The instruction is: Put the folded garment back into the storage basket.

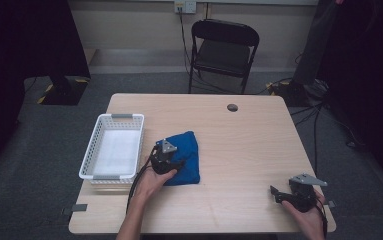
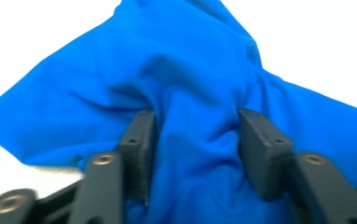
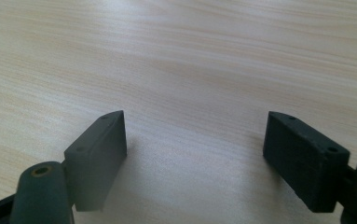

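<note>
Left tool (image 2: 192, 140) pinching a fold of the blue cloth (image 1: 183, 156) beside the white basket (image 1: 112, 147), transfer not yet begun; right tool (image 3: 195, 154) wide, idle on table (image 1: 239, 150).

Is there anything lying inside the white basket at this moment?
No, the white basket in the high view shows a bare bottom, and the blue cloth lies beside it on the table.

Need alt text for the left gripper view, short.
Two black fingers of the left gripper pinch a bunched fold of bright blue cloth, which gathers into creases between them. Behind the cloth the background is washed out to white.
</note>
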